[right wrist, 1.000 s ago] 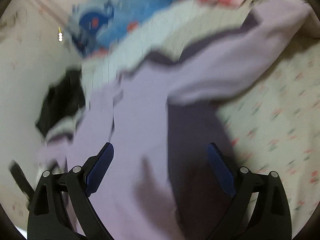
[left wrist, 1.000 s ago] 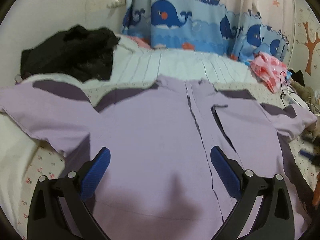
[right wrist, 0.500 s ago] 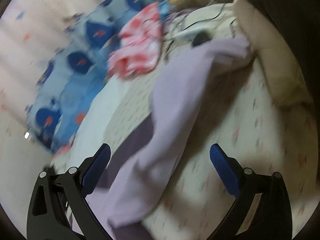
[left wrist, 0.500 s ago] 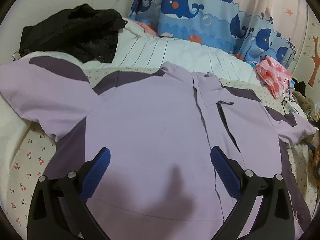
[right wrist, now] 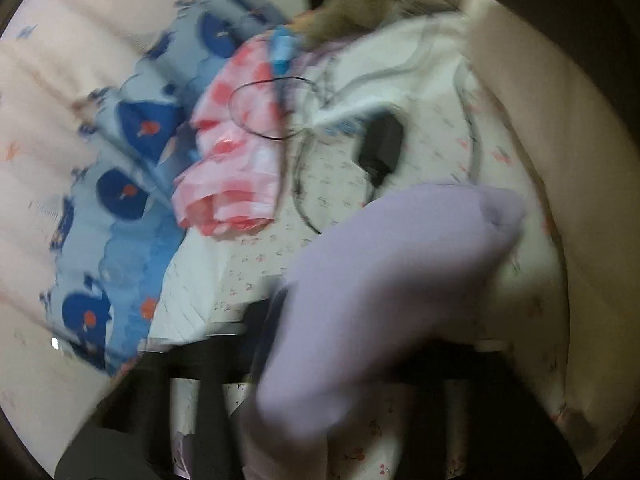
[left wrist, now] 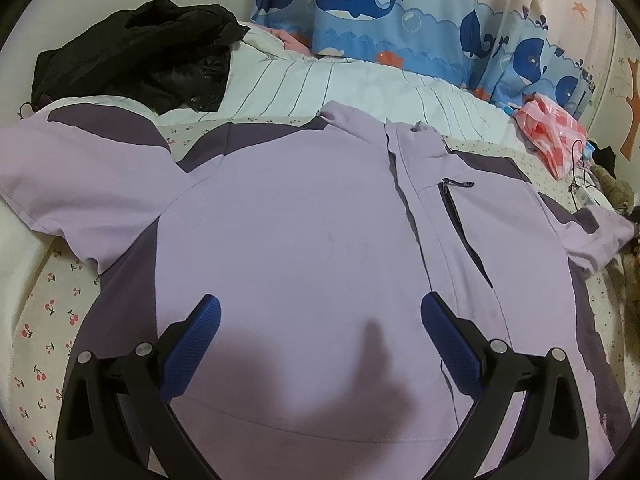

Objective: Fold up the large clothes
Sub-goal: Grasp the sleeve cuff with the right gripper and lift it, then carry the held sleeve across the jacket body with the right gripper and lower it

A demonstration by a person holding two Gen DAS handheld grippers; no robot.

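My right claw (right wrist: 304, 392) has just been closing and grips the jacket's (left wrist: 304, 240) sleeve (right wrist: 384, 280); left claw (left wrist: 316, 344) hovers wide above its hem; next, fold the sleeve across the jacket's chest

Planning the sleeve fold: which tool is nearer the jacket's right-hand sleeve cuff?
Right. The right tool has just closed on that sleeve; the left tool hangs open over the jacket's front.

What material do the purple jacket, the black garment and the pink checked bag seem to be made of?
Purple jacket: smooth, matte woven synthetic, probably a shell fabric; it lies flat with few creases and has a zipped pocket.
Black garment: likely thin nylon with a slight sheen; it crumples into many small folds.
Pink checked bag: thin plastic film, by its glossy, crinkled surface.
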